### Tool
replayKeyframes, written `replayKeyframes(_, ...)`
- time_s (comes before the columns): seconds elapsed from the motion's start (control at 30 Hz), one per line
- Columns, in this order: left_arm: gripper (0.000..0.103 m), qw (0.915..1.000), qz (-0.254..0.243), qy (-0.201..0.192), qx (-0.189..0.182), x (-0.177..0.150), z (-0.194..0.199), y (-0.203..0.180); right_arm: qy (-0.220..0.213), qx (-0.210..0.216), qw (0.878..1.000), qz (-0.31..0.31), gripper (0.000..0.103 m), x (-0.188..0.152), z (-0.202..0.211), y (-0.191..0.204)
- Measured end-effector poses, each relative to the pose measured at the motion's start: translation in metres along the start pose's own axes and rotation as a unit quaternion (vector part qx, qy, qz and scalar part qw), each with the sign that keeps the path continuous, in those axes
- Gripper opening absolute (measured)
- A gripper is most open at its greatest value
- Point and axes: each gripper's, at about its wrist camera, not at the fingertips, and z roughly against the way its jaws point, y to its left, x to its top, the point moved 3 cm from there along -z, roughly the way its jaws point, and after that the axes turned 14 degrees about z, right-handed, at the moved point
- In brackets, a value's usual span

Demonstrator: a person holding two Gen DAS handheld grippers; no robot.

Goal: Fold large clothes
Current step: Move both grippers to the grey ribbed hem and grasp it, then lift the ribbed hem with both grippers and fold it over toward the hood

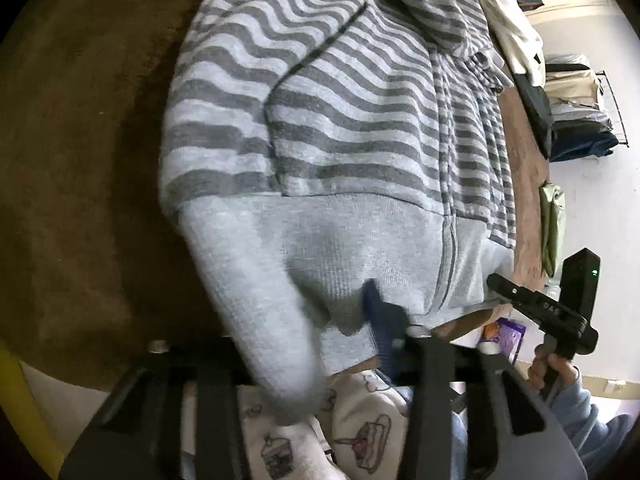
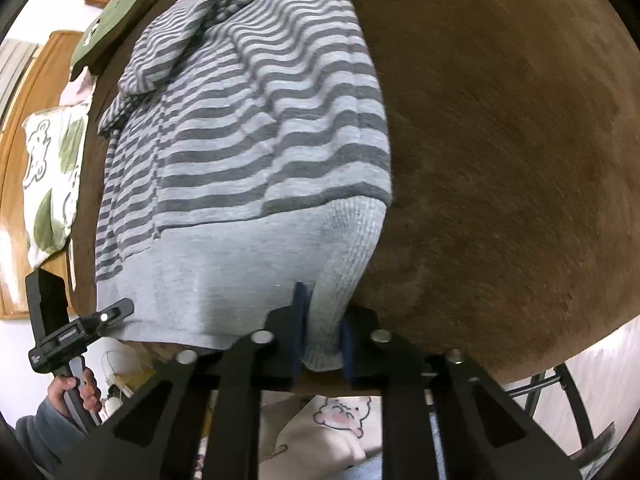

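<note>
Left wrist view: a grey striped hoodie [image 1: 340,128] lies spread on the brown bench [image 1: 80,160]; the left tongs [image 1: 320,320] are clamped on its plain hem. Right wrist view: the right tongs [image 2: 322,336] are pinched together on the ribbed hem corner at the bench edge.
</note>
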Motion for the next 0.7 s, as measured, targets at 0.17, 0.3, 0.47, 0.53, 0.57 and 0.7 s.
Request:
replayKeyframes(0.17,0.024,0.9999,0.000,-0.015,0.002,0.002,0.006,0.000,-0.001,0.013,1.000,-0.009,0.011,0.002,0.005,-0.001)
replayKeyframes(0.3,0.018,0.9995,0.003,-0.030,-0.006,0.005,0.016,-0.005,-0.005,0.015,1.000,-0.015,0.010,0.005,0.015,0.002)
replayKeyframes(0.47,0.013,0.9978,-0.003,-0.049,-0.044,0.014,0.041,-0.020,-0.048,0.030,0.998,-0.042,0.010,0.022,0.045,0.005)
replayKeyframes(0.53,0.013,0.9966,-0.014,-0.062,-0.052,0.020,0.051,-0.032,-0.059,0.028,0.997,-0.036,0.010,0.030,0.055,0.010)
replayKeyframes(0.57,0.013,0.9957,-0.018,-0.071,-0.057,0.024,0.058,-0.038,-0.067,0.026,0.997,-0.033,0.010,0.037,0.062,0.014)
replayKeyframes(0.7,0.013,0.9910,-0.022,-0.107,-0.078,0.039,0.082,-0.057,-0.095,0.021,0.995,-0.025,0.010,0.061,0.083,0.024)
